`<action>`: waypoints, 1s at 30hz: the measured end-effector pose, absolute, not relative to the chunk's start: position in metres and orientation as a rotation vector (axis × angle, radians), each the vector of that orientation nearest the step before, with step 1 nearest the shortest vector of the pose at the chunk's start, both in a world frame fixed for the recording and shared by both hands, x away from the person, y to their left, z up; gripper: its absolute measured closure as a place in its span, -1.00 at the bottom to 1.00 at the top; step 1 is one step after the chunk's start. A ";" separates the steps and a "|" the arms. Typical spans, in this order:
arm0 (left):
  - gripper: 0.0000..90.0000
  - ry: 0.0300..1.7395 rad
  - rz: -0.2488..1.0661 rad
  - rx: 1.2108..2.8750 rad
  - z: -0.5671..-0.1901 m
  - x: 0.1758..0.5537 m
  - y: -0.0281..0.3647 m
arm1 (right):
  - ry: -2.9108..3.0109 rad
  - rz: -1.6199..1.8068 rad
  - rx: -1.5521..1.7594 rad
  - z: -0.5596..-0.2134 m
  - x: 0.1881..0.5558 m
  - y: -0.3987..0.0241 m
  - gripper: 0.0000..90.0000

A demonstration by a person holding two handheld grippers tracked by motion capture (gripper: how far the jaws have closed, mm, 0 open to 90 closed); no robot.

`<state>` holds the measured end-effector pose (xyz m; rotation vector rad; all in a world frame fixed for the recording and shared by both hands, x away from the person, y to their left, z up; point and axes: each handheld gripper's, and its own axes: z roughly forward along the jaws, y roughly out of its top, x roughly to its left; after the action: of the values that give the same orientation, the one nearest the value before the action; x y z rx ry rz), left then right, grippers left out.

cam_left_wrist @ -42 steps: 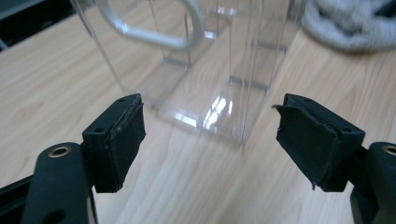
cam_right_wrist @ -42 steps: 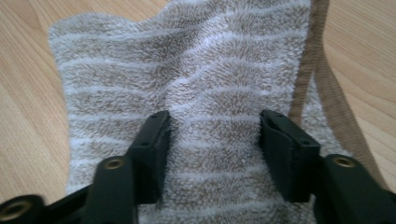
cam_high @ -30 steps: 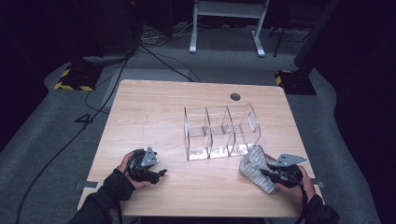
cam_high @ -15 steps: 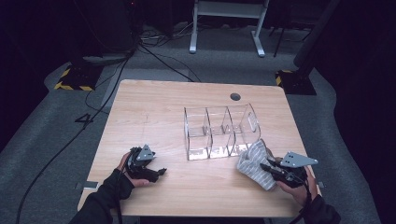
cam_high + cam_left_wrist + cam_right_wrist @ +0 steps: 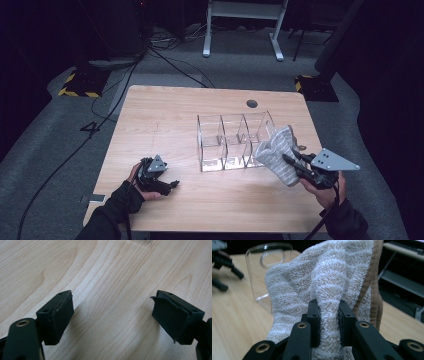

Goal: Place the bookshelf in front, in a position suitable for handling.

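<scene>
Right claw (image 5: 329, 315) pinches striped towel (image 5: 332, 277), seemingly beside clear organizer (image 5: 235, 140).

One readable mark: a digit "4" (image 5: 90, 129), dark, on the grey floor (image 5: 60, 150) at the left of the high view, just beside the table's (image 5: 165, 115) left edge. Near it, in the upper left of that view, yellow-and-black hazard stripes (image 5: 76, 91) on a base on the floor; a second striped patch (image 5: 300, 81) at the upper right. No words on either. Nothing legible on the table or in either gripper view.
</scene>
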<state>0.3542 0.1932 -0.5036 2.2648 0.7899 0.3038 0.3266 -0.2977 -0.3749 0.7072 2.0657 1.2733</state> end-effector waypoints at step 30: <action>-0.62 0.771 0.298 2.270 -0.504 0.355 0.192 | 2.001 1.171 1.158 -0.424 0.437 -0.293 0.66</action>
<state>0.3549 0.1917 -0.5036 2.2697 0.7711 0.2978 0.4370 -0.2931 -0.4243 1.1581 2.0010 1.1714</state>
